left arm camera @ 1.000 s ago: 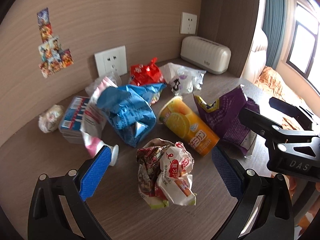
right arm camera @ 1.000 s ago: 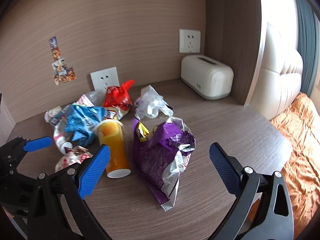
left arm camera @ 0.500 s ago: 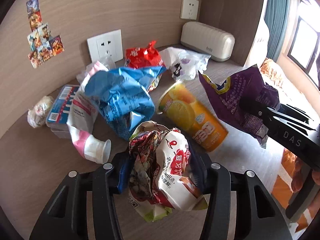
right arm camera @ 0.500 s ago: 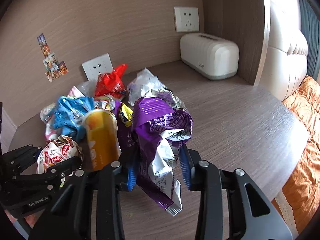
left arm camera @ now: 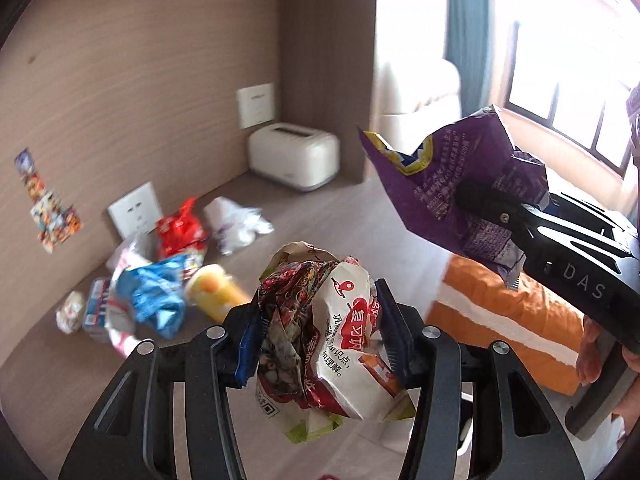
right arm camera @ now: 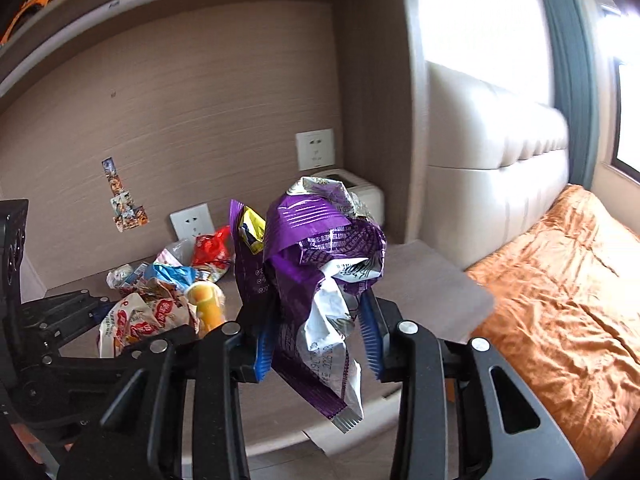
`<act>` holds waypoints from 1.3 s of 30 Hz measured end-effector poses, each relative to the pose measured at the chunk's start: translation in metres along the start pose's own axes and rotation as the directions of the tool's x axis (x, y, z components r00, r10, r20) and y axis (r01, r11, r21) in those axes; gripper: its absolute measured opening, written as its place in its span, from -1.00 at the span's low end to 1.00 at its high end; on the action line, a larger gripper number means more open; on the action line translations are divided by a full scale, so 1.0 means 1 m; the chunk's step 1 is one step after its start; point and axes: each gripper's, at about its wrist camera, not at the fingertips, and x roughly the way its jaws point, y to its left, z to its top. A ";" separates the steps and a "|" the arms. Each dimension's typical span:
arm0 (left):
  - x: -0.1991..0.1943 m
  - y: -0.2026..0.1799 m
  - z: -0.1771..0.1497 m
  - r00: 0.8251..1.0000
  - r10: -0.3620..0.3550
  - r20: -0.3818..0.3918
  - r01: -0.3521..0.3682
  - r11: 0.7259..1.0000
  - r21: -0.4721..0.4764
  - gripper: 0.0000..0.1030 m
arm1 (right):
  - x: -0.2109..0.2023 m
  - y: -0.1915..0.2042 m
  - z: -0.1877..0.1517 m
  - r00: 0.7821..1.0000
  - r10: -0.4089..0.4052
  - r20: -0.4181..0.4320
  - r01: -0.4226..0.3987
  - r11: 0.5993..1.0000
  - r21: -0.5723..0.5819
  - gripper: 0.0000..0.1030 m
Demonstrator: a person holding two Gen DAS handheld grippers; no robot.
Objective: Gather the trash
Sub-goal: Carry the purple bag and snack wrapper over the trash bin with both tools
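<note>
Wood-grain panelling backs the desk (right arm camera: pixel 432 292), with a bed (right arm camera: pixel 560 300) under an orange cover to its right and a window (left arm camera: pixel 560 92) beyond. Ahead of and below both sets of fingers, a heap of trash lies on the desk: a blue bag (left arm camera: pixel 156 300), a red bag (left arm camera: pixel 180 228), an orange can (left arm camera: pixel 216 296) on its side and a white plastic bag (left arm camera: pixel 236 224), with a white box (left arm camera: pixel 294 160) farther back in the corner. Having just closed, the left gripper (left arm camera: pixel 320 336) has its blue-padded fingers clamped on a crumpled red-and-white wrapper (left arm camera: pixel 332 344), which is raised clear of the desk. To its right, the right gripper (right arm camera: pixel 316 332), also just closed, has its fingers clamped on a purple snack bag (right arm camera: pixel 312 264), likewise clear of the desk, its torn end hanging below the fingers.
</note>
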 end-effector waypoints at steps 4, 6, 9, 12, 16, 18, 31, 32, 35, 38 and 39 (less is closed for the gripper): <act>-0.008 -0.054 -0.003 0.997 -0.078 -0.002 0.078 0.995 0.069 -0.03 | -0.042 -0.033 -0.015 0.998 -0.065 0.001 0.065 0.997 0.031 -0.27; -0.008 -0.081 -0.007 0.993 -0.117 -0.012 0.118 0.988 0.102 -0.03 | -0.059 -0.047 -0.026 0.995 -0.097 -0.004 0.097 0.994 0.045 -0.26; -0.007 -0.122 -0.018 0.983 -0.180 -0.034 0.183 0.972 0.149 -0.03 | -0.085 -0.070 -0.044 0.989 -0.144 -0.025 0.145 0.986 0.077 -0.26; -0.005 -0.158 -0.031 0.971 -0.231 -0.062 0.238 0.952 0.191 -0.03 | -0.107 -0.093 -0.064 0.981 -0.187 -0.056 0.192 0.975 0.113 -0.26; 0.002 -0.198 -0.051 0.951 -0.289 -0.112 0.307 0.926 0.220 -0.03 | -0.126 -0.116 -0.090 0.969 -0.229 -0.094 0.241 0.959 0.150 -0.26; 0.008 -0.214 -0.062 0.940 -0.310 -0.140 0.335 0.914 0.230 -0.03 | -0.134 -0.129 -0.106 0.961 -0.251 -0.118 0.269 0.948 0.172 -0.26; 0.101 -0.288 -0.168 0.846 -0.400 -0.353 0.504 0.816 0.282 -0.02 | -0.095 -0.195 -0.228 0.899 -0.244 -0.364 0.357 0.889 0.285 -0.25; 0.112 -0.290 -0.176 0.838 -0.405 -0.365 0.514 0.810 0.283 -0.02 | -0.088 -0.200 -0.240 0.891 -0.242 -0.384 0.365 0.885 0.289 -0.25; 0.162 -0.300 -0.219 0.801 -0.418 -0.429 0.555 0.787 0.269 -0.02 | -0.056 -0.217 -0.289 0.862 -0.224 -0.455 0.391 0.865 0.313 -0.25; 0.209 -0.308 -0.266 0.777 -0.414 -0.475 0.577 0.770 0.272 -0.02 | -0.024 -0.233 -0.338 0.844 -0.194 -0.500 0.402 0.845 0.352 -0.25; 0.220 -0.311 -0.279 0.776 -0.405 -0.484 0.576 0.768 0.280 -0.02 | -0.013 -0.237 -0.354 0.836 -0.187 -0.515 0.408 0.841 0.356 -0.25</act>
